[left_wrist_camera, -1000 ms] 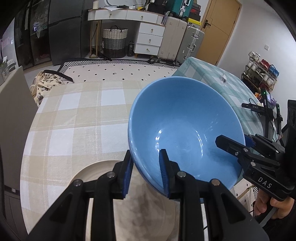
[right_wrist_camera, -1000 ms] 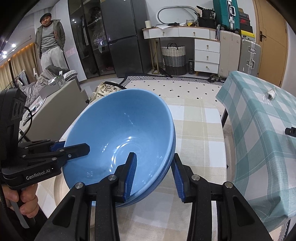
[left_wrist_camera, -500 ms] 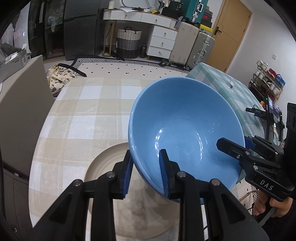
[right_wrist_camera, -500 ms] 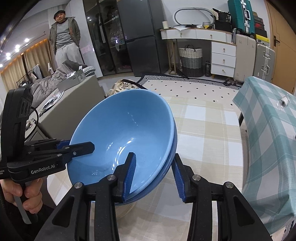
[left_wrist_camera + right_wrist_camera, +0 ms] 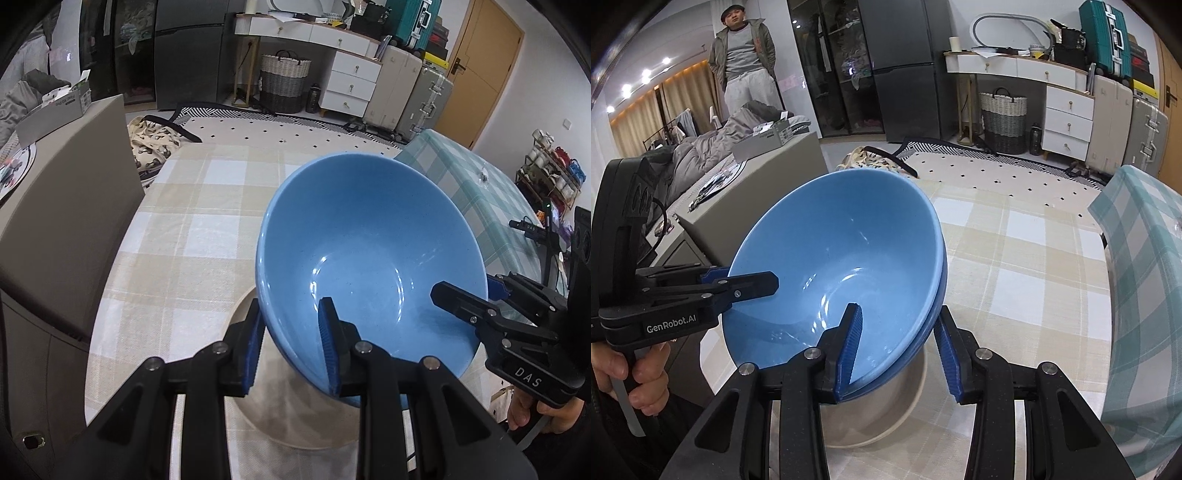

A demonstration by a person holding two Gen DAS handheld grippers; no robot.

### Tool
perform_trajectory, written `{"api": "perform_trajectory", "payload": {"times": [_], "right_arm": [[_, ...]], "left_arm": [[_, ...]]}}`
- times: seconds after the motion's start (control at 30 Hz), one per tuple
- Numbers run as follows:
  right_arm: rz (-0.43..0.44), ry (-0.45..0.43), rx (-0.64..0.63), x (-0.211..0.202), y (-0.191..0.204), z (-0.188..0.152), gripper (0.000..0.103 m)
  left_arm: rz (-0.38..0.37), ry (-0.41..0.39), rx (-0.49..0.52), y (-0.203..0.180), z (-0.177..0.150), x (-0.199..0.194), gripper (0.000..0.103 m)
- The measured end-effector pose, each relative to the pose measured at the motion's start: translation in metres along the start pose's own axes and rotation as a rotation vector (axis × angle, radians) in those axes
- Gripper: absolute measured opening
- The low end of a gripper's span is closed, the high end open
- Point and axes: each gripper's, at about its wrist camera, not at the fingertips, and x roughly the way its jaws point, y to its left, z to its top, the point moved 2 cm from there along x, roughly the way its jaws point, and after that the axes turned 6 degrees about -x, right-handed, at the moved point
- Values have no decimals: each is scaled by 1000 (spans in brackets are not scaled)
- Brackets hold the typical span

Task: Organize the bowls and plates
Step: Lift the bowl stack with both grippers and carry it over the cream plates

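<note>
Two nested blue bowls (image 5: 369,258) (image 5: 842,251) hang tilted in the air, carried from both sides. My left gripper (image 5: 291,343) is shut on their near rim, one pad inside and one outside; in the right wrist view the left gripper (image 5: 744,278) grips the bowls' left edge. On the opposite rim my right gripper (image 5: 897,347) is shut, also seen as the right gripper (image 5: 465,291) at the bowls' right side. Directly underneath, a beige plate (image 5: 258,417) (image 5: 886,417) lies on the beige checked table (image 5: 184,240), partly hidden by the bowls.
A grey cabinet (image 5: 55,221) stands against the table's left edge. A second table with a teal checked cloth (image 5: 498,192) (image 5: 1145,295) adjoins on the right. A person (image 5: 746,66) stands far back by the dark cupboards. Hands hold both gripper handles.
Both grippers carried the bowls sideways across the table together, grips unchanged. The beige plate has come further under the bowls, and the grey cabinet has come closer on the left.
</note>
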Motion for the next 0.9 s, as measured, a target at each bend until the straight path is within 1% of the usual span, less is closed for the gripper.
{"api": "perform_trajectory", "payload": {"times": [0.3, 0.6, 0.77, 0.9], "right_arm": [[12, 41, -16, 20, 13, -1, 41], [12, 86, -19, 36, 12, -10, 41], [12, 96, -13, 40, 10, -11, 41], [13, 96, -6, 41, 8, -10, 41]], "left_arm": [[33, 41, -11, 15, -8, 13, 27], [56, 62, -8, 17, -12, 23, 27], [63, 89, -1, 19, -16, 31, 27], [62, 86, 3, 19, -16, 32, 27]]}}
